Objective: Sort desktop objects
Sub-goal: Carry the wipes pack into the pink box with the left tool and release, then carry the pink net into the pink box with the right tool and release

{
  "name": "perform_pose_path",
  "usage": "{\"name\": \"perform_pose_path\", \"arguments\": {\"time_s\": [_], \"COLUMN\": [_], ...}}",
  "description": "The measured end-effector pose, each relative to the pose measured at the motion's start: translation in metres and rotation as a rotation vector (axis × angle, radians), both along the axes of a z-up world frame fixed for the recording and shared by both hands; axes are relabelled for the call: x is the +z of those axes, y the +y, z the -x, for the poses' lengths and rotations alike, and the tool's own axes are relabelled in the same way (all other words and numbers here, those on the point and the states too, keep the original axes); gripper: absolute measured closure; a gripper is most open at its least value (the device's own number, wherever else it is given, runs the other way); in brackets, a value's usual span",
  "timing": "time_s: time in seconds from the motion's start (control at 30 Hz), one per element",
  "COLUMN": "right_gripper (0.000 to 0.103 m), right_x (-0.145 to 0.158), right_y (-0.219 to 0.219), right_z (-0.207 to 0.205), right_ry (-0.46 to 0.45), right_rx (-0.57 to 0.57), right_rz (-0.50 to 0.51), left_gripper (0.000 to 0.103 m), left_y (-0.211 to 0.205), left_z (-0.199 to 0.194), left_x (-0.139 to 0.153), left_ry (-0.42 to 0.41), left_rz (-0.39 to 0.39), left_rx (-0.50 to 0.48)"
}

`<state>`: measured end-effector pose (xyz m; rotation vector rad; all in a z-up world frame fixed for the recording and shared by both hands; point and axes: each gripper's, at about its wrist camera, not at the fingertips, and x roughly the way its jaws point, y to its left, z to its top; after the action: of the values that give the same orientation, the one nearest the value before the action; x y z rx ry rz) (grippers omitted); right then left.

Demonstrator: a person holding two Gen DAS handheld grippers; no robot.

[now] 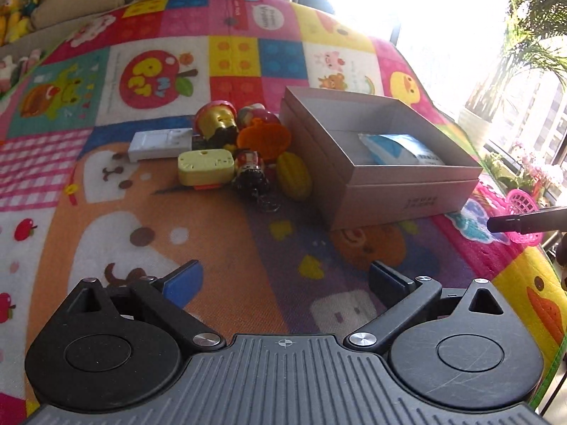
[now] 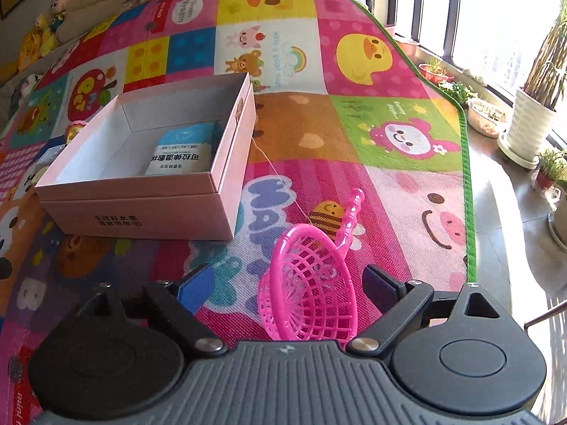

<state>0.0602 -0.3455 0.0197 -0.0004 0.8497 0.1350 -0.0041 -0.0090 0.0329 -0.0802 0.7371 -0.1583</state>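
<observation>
Cartoon-print play mat [image 2: 312, 131] covers the surface, with sun glare from the windows at upper right. Both tools stand open and empty: the left tool [image 1: 283, 279] faces the toy pile [image 1: 244, 148] at frame centre, while the right tool [image 2: 288, 283] straddles the pink scoop net [image 2: 312, 283], whose slanted rim risks slipping out on closure. The open box [image 2: 226, 163], centre-left, holds only a blue-and-white packet [image 2: 184, 154].

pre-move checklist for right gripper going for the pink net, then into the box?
1. Right gripper open: ok, jaws spread wide.
2. Pink net between the fingers: ok, basket end sits in the gap, not gripped.
3. Net handle free: ok, points away over the mat.
4. Box open, has room: ok, only a blue-white packet inside.
5. Left gripper clear: ok, open, empty.
6. Thread near the net snagged: cannot tell.
</observation>
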Motion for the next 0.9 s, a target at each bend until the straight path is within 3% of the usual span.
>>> {"name": "perform_pose_path", "arguments": {"time_s": [0.33,0.5,0.57,0.63,0.67,0.7,0.8,0.9], "right_gripper": [0.012,0.044,0.048,0.068,0.087,0.092,0.093,0.097], "right_x": [0.011,-0.001,0.002,0.009,0.013,0.016,0.024,0.030], "right_y": [-0.015,-0.015,-0.015,-0.011,-0.009,-0.008,-0.003,-0.003], "right_z": [0.004,-0.005,-0.002,0.005,0.007,0.009,0.015,0.019], "right_ry": [-0.057,-0.027,-0.038,-0.063,-0.059,-0.059,-0.088,-0.090], "right_rx": [-0.001,-0.017,-0.011,0.012,0.021,0.019,0.025,0.018], "right_rz": [-0.124,-0.109,-0.100,-0.077,-0.067,-0.062,-0.014,-0.026], "left_gripper": [0.001,0.001,0.001,0.001,0.001,0.001,0.001,0.001], "left_y": [-0.003,-0.002,0.000,0.003,0.004,0.005,0.007,0.010], "left_z": [-0.001,-0.001,-0.002,-0.003,-0.003,-0.003,0.000,0.002], "left_x": [-0.008,-0.010,-0.011,-0.012,-0.013,-0.014,-0.016,-0.016], "left_ry": [0.041,0.055,0.061,0.068,0.071,0.074,0.078,0.076], "left_rz": [0.018,0.016,0.021,0.030,0.036,0.042,0.054,0.061], "left_rx": [-0.011,-0.005,0.005,0.014,0.018,0.020,0.023,0.026]}}
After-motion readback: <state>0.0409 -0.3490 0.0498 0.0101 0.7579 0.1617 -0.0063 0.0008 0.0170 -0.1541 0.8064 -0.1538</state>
